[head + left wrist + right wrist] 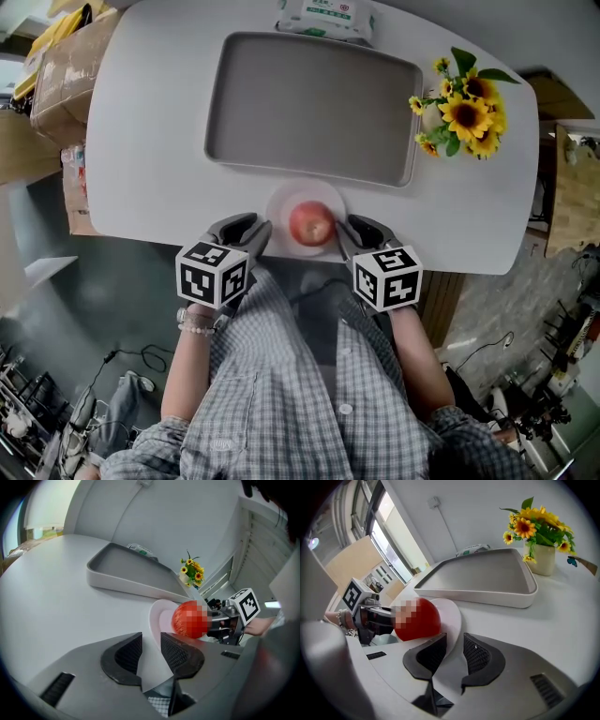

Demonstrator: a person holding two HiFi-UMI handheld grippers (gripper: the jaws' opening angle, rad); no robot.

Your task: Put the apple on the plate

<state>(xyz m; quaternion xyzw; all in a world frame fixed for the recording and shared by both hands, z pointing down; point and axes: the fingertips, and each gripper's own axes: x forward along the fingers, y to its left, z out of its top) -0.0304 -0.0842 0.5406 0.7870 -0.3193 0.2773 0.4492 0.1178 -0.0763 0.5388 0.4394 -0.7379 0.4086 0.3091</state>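
Near edge of the table (159, 141), just in front of the tray (314, 103): a small white plate (281, 204) sits here, close to the person's body.
Apple (311, 223): it rests on the middle of the plate, on the tray's near side. It is red and round, with no long axis to line up on.
Left claw (151, 637): the jaws are drawn close, with the plate's left rim running into the narrow gap between them. It looks pinched on the rim and has no hold of the apple.
Right claw (454, 638): the same on the plate's right rim, jaws narrow with the rim between them.
Key relation: the apple lies between the two claws, about equally near each. Each claw looks across the plate at the apple, with the other claw beyond. Neither touches the fruit.
Task state: by my reading the apple is already on the plate, so the placing looks done.
Next move: if the plate is to go toward the tray, both claws would need to lift level. A tilt either way could let the apple roll off.
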